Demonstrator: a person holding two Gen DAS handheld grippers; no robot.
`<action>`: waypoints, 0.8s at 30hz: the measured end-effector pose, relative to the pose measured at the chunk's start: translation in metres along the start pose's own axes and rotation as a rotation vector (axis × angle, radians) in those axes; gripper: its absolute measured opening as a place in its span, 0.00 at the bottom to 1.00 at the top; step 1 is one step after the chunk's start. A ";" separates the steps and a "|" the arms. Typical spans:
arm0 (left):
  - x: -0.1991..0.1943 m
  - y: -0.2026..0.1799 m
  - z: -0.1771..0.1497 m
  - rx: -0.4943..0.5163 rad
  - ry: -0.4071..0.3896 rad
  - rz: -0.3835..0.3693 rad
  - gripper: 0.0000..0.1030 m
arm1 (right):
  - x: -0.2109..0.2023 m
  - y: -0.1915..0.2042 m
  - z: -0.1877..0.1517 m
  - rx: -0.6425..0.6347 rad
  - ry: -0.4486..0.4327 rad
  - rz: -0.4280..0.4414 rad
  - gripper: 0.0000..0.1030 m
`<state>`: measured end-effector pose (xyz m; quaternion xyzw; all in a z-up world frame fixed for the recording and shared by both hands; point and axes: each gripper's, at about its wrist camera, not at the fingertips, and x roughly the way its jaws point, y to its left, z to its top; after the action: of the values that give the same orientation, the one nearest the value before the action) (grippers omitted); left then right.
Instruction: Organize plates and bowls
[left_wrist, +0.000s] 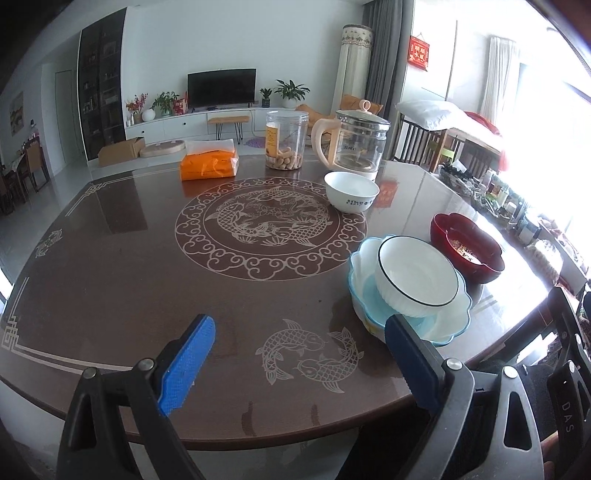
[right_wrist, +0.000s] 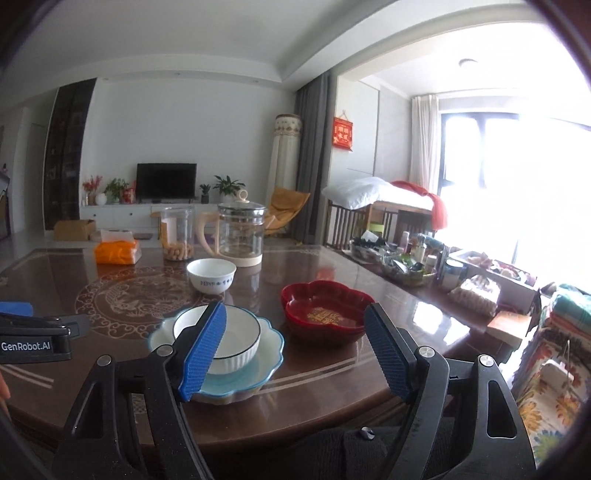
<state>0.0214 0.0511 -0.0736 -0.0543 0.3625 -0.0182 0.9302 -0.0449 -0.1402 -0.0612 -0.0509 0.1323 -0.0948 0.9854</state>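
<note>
Brown table (left_wrist: 110, 280), bowls, jar, kettle, tissues

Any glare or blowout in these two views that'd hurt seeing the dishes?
Left wrist view: window at right blown out white, glare washing the table edge past the red dish; stacked bowls stay readable. Right wrist view: window overexposed, bright reflections on the table beside the red dish; fisheye bends both views' edges.

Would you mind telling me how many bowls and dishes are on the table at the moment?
4. A white black-rimmed bowl sits inside a scalloped blue dish near the front edge; a red lobed dish is beside them; a small white bowl stands before the glass kettle. None looks hidden.
</note>
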 end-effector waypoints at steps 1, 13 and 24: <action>0.002 0.002 -0.001 -0.010 0.005 -0.003 0.90 | 0.000 -0.001 0.000 0.004 0.001 -0.002 0.78; 0.029 0.032 -0.008 -0.061 0.024 0.055 0.90 | 0.019 0.005 -0.009 0.015 0.053 0.052 0.78; 0.087 0.042 0.002 -0.136 0.164 0.092 0.90 | 0.039 0.006 -0.016 0.014 0.115 0.154 0.78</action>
<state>0.0865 0.0868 -0.1355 -0.0992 0.4397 0.0447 0.8915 -0.0108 -0.1429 -0.0867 -0.0282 0.1915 -0.0227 0.9808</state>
